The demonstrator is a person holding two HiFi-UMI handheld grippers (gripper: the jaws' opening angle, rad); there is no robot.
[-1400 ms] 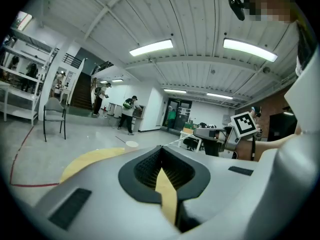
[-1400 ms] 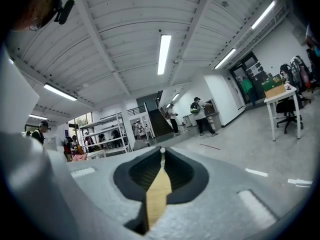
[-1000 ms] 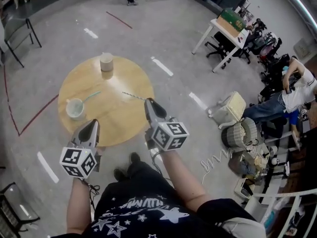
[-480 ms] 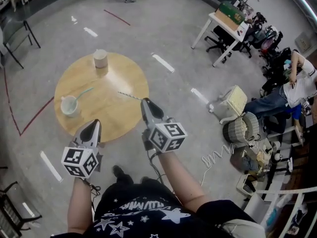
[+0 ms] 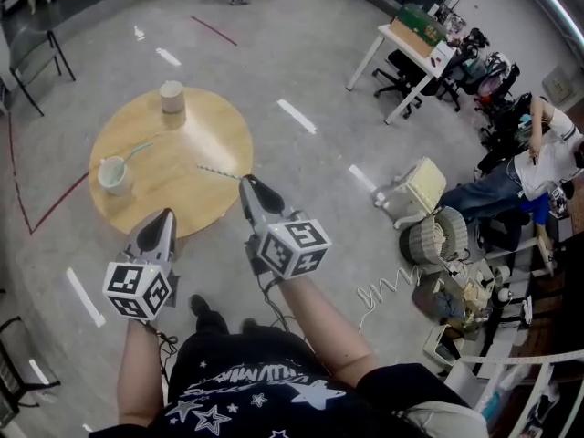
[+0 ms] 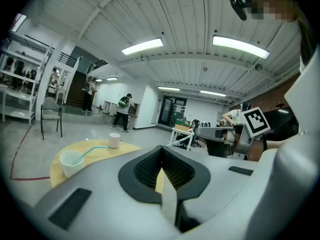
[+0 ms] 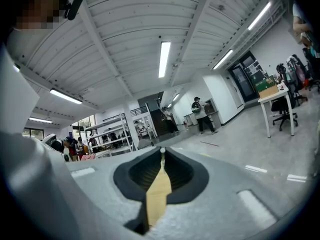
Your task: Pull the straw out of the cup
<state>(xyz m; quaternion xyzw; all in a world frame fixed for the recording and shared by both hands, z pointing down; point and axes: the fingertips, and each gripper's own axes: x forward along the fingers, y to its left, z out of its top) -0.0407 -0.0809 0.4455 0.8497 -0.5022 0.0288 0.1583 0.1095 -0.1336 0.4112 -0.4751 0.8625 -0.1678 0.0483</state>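
Teal straw (image 5: 139, 151) inside white cup (image 5: 111, 176).

A big open lab or workshop hall: taped concrete floor (image 5: 301, 71), strip lights (image 7: 164, 59) on a ribbed ceiling, metal shelving (image 7: 107, 134), office chairs (image 5: 401, 76) by a white worktop (image 5: 401, 39).

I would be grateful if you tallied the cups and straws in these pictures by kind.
Cups: 2 (white cup, beige cup)
Straws: 2 (teal straw in the white cup, pale straw in the right claw)
Total: 4
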